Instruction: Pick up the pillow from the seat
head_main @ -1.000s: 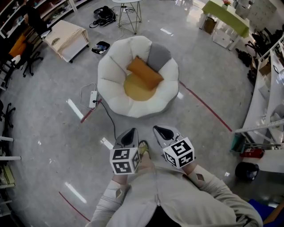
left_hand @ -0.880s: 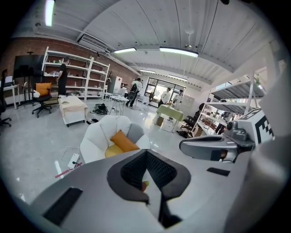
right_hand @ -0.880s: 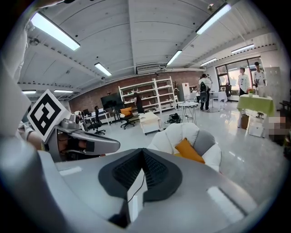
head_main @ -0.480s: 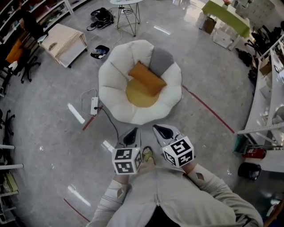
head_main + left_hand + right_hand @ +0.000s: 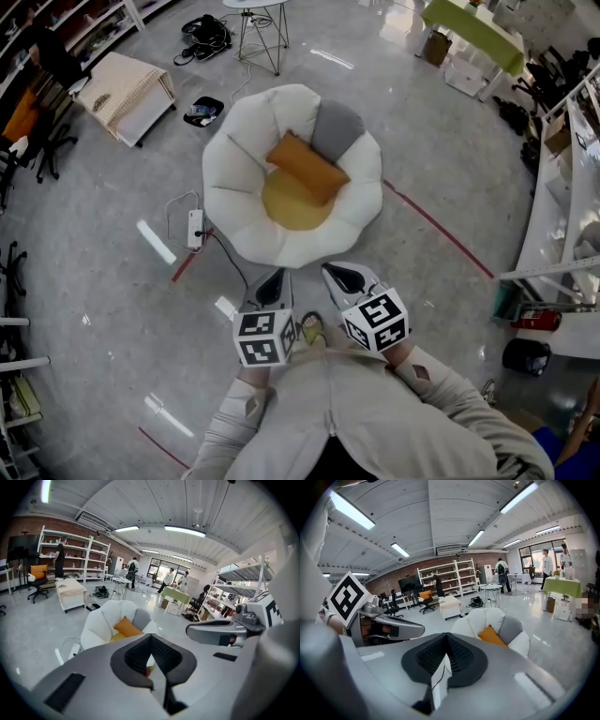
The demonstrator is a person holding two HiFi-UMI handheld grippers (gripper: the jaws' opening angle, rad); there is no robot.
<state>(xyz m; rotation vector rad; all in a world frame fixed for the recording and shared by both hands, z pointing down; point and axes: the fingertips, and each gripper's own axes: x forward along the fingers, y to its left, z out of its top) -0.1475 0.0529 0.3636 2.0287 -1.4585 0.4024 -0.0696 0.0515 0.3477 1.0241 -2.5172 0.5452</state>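
An orange pillow (image 5: 307, 167) leans against the back of a white petal-shaped seat (image 5: 234, 187), above its yellow centre cushion (image 5: 292, 202). It also shows in the left gripper view, pillow (image 5: 125, 627), and in the right gripper view, pillow (image 5: 491, 635). Both grippers hang side by side in front of my chest, well short of the seat. My left gripper (image 5: 272, 285) is shut and holds nothing. My right gripper (image 5: 346, 278) is shut and holds nothing too. Each points towards the seat over bare floor.
A power strip (image 5: 196, 228) with a dark cable lies on the floor left of the seat. A red floor line (image 5: 437, 232) runs to the right. A wooden box (image 5: 127, 84), a wire-legged table (image 5: 257, 28), a green table (image 5: 472, 23) and right-hand shelving (image 5: 562, 197) ring the room.
The seat has slid slightly lower in the head view, so I am a little closer to it. Both grippers keep the same pose and stay shut.
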